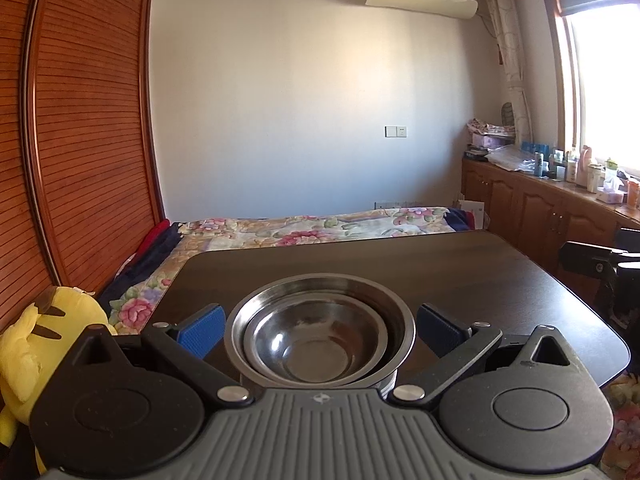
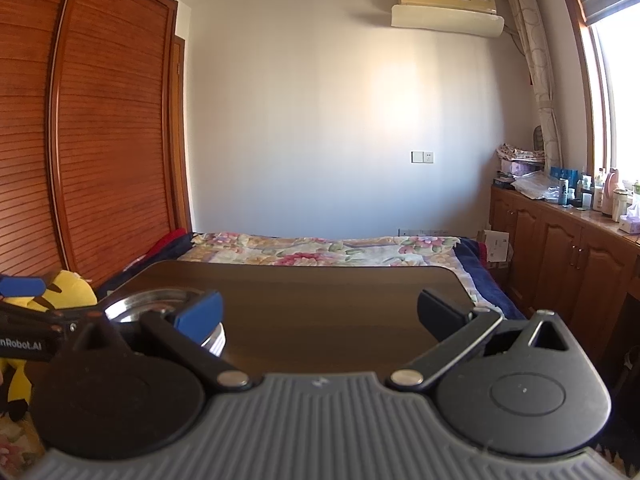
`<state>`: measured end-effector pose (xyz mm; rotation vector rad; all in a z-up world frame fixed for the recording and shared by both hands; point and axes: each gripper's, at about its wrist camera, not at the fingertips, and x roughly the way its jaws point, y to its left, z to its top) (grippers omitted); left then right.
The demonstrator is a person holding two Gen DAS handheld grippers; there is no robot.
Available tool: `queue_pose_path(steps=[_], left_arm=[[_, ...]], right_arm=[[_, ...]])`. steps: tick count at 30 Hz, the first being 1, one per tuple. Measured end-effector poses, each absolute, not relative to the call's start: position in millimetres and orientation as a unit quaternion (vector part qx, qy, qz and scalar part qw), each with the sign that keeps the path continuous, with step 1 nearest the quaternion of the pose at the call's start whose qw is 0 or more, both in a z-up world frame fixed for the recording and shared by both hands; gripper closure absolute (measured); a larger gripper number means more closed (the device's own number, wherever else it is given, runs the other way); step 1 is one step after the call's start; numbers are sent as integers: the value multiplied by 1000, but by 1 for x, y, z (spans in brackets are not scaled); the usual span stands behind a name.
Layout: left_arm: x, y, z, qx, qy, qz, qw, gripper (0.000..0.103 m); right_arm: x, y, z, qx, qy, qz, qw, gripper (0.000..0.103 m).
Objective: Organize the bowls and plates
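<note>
The left claw (image 1: 318, 328) is spread wide on either side of the nested steel bowls (image 1: 320, 336), its blue pads (image 1: 202, 330) clear of the rim, gripping nothing. The stacking looks done or nearly so; any next move means closing on the rim. The right claw (image 2: 320, 316) is wide open and empty over bare counter (image 2: 320, 300), with the bowls at its left.

Blown-out window (image 1: 608, 88) daylight, fisheye bending
</note>
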<state>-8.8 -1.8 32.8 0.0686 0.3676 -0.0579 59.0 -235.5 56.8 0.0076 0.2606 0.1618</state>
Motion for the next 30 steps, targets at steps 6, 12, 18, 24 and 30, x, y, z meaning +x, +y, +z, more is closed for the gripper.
queue_pose_path(steps=[6, 12, 18, 24, 30], left_arm=[[-8, 4, 19, 26, 195, -24, 980, 0], [-5, 6, 3, 24, 210, -20, 977, 0], [-5, 7, -10, 21, 223, -21, 974, 0], [-5, 6, -16, 23, 228, -21, 973, 0], [-6, 6, -18, 24, 231, -22, 972, 0]], right_arm=[[57, -232, 47, -1, 139, 84, 987, 0], [57, -228, 37, -2, 150, 84, 985, 0], [59, -226, 28, -4, 162, 81, 983, 0], [61, -230, 23, -1, 170, 78, 982, 0], [62, -234, 23, 3, 171, 77, 982, 0]])
